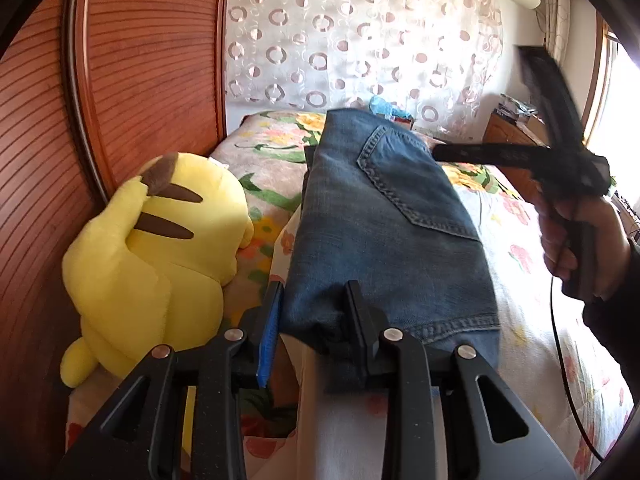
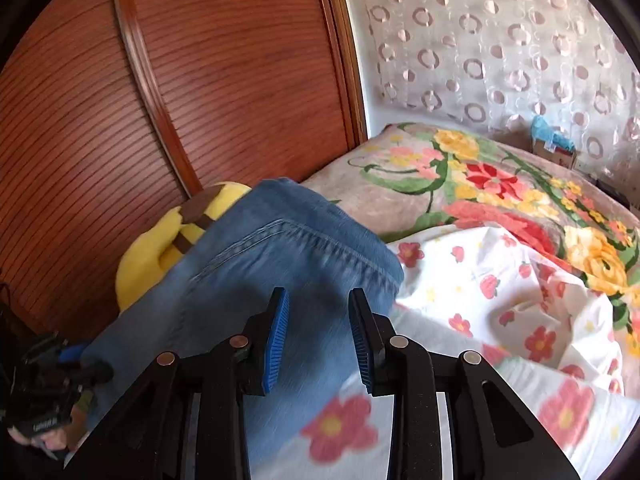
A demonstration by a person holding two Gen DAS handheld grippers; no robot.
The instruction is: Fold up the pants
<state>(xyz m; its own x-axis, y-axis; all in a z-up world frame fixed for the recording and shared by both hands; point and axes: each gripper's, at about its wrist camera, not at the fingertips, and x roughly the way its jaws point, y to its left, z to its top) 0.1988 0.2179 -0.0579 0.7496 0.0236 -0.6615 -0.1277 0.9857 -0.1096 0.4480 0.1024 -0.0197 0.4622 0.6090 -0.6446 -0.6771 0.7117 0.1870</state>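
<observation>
The folded blue jeans (image 1: 384, 220) are held up off the bed, back pocket facing me. My left gripper (image 1: 316, 300) is shut on their near edge, with denim bunched between the fingers. In the right wrist view the jeans (image 2: 272, 280) hang in front of the camera. My right gripper (image 2: 318, 300) is open, with nothing between its blue pads (image 2: 278, 332), close over the denim. It also shows in the left wrist view (image 1: 560, 160), raised at the right and blurred.
A yellow plush toy (image 1: 160, 256) sits at the left against the wooden wardrobe door (image 1: 120, 80). The bed carries a white flowered sheet (image 2: 500, 300) and a floral blanket (image 2: 480, 184). A sheer curtain (image 1: 360, 40) hangs behind.
</observation>
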